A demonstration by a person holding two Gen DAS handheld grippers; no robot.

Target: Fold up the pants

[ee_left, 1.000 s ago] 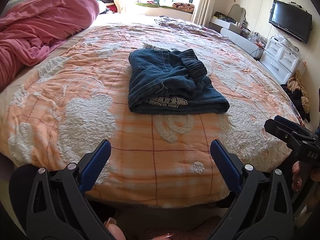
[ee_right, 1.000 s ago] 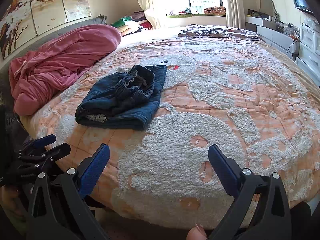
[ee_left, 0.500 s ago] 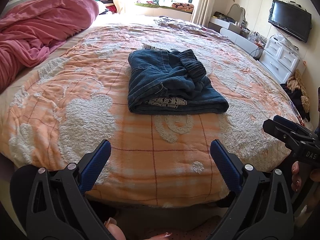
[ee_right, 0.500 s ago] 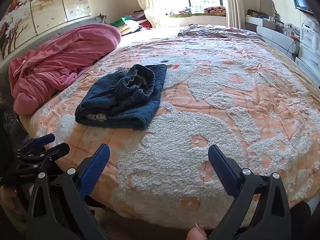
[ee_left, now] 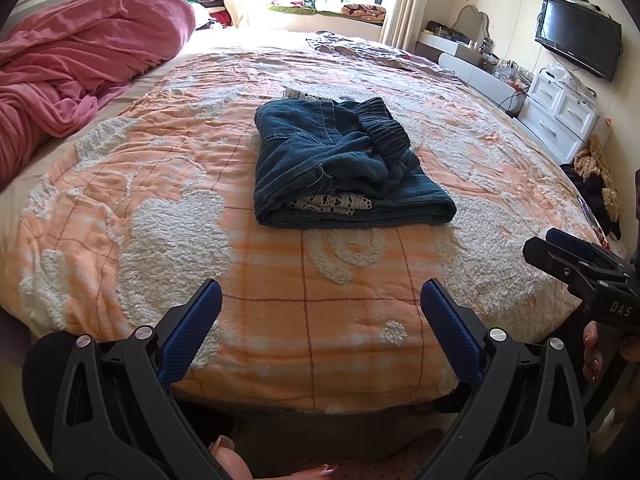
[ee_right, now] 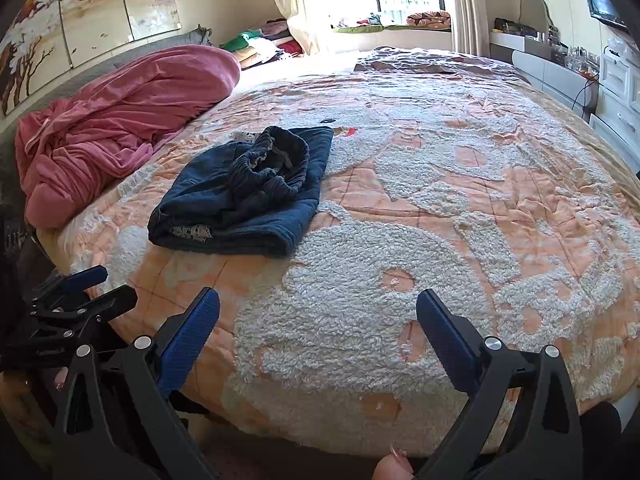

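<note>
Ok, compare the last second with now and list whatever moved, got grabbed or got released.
Nothing visibly changed. The folded dark blue denim pants lie in the same spot on the orange-and-white checked bedspread. The left gripper and right gripper stay open and empty at the bed's near edge, clear of the cloth.

The left gripper (ee_left: 320, 320) is held low and level, its two blue-padded fingers (ee_left: 192, 332) spread wide apart with nothing between them. The right gripper (ee_right: 318, 328) is held the same way just beside it, blue pads (ee_right: 446, 340) splayed wide and gripping nothing. Each shows at the edge of the other's view, so the two sit side by side, near but apart. A fingertip with a painted nail (ee_left: 324, 469) peeks up under the left one, and another nail (ee_right: 398, 454) under the right
</note>
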